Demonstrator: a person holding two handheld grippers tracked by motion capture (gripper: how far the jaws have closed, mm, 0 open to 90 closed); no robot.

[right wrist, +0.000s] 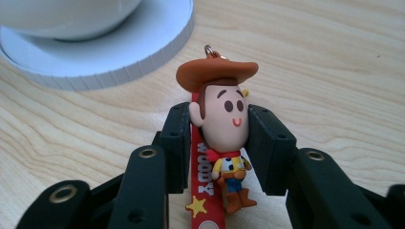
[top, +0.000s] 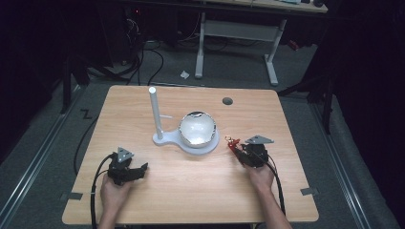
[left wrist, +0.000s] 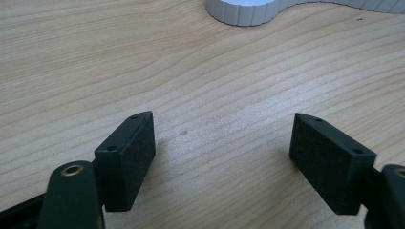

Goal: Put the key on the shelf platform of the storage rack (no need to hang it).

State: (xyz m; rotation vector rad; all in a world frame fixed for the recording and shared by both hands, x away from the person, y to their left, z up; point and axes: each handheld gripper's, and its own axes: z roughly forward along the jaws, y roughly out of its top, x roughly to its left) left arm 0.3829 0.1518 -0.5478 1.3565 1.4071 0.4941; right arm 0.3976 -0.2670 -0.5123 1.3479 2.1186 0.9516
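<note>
Rubber cowboy keychain between right hand-held gripper pads

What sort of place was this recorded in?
Probably a lab or workshop recording station: a lone wooden table on grey carpet, cables trailing across the floor behind it, and a white-legged workbench in the dark background.

In the right gripper view, the lower end of the red strap was cut off by the bottom edge, and the sides of the cowboy figure were covered by the pads of the right gripper. The white base was cut off at the top edge of the left gripper view. From the high view, the figure was too small to be made out.
</note>
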